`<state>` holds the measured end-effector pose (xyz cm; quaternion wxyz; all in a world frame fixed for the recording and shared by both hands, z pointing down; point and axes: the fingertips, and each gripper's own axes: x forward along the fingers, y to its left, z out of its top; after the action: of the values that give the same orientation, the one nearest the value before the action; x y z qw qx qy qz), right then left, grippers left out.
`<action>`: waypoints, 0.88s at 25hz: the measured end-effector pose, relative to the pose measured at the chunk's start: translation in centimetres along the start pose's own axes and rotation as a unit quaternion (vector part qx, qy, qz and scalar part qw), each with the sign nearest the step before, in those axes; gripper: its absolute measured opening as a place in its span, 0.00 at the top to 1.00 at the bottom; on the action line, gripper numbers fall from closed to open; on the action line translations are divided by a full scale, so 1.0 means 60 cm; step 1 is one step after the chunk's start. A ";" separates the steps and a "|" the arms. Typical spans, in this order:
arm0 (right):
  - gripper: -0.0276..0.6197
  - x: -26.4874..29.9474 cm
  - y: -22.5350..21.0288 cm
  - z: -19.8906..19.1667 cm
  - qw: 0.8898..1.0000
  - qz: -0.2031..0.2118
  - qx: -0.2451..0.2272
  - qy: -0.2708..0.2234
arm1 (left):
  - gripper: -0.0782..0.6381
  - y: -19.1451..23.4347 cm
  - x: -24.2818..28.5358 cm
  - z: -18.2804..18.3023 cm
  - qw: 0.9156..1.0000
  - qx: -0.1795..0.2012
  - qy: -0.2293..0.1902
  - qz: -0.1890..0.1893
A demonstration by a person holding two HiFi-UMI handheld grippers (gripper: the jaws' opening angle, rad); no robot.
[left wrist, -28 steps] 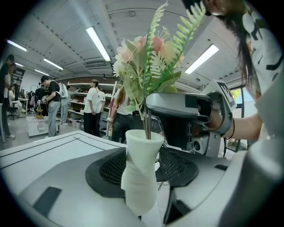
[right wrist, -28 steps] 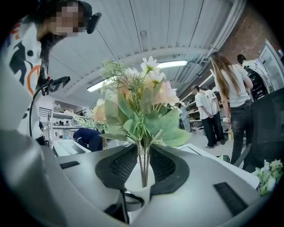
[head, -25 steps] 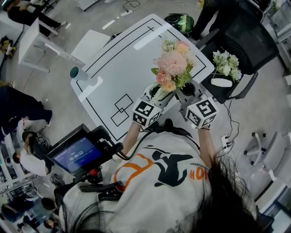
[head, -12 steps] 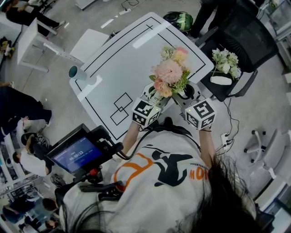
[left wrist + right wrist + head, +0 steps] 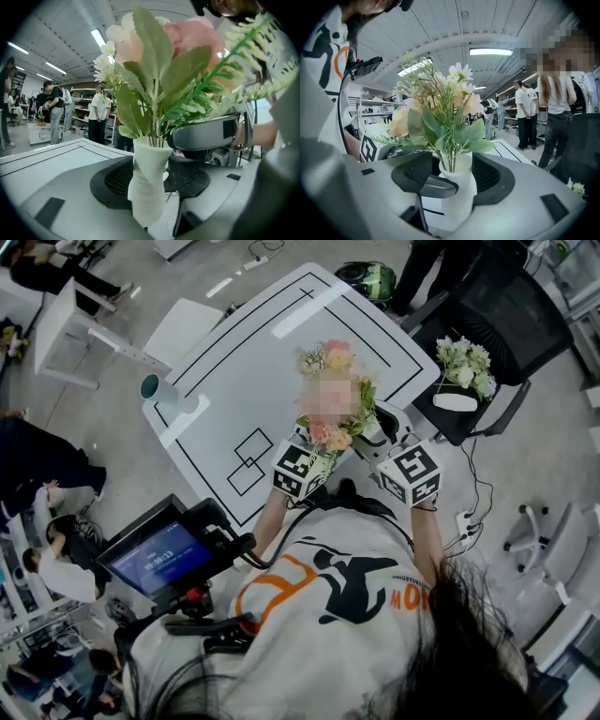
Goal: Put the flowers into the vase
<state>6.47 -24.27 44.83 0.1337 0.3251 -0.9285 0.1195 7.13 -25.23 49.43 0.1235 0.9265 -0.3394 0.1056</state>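
Note:
A small white vase (image 5: 146,185) is clamped between the pads of my left gripper (image 5: 150,176) and holds a bunch of pink, cream and white flowers (image 5: 159,61) with green leaves. In the right gripper view the same vase (image 5: 457,194) stands between the jaws of my right gripper (image 5: 452,176). Those jaws are opening and the pads stand clear of the vase and stems on both sides. From the head view, the flowers (image 5: 330,423) rise above both marker cubes near the table's front edge, hiding the vase.
The white table (image 5: 244,362) carries black outline marks, and a teal cup (image 5: 152,388) stands at its left corner. Another bunch of white flowers (image 5: 466,367) lies on a black chair to the right. Several people stand in the background.
The top of the bouquet has swung to the left in the head view. Both marker cubes have stayed almost where they were.

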 end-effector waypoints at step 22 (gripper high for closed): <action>0.54 -0.014 -0.031 -0.054 0.997 -0.019 0.071 0.032 | 0.57 0.006 -0.001 -0.018 1.000 -0.009 0.005 0.004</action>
<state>8.84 -24.19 47.85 0.1426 0.3474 -0.9065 0.1929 6.76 -25.13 50.51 0.1326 0.9235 -0.3436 0.1074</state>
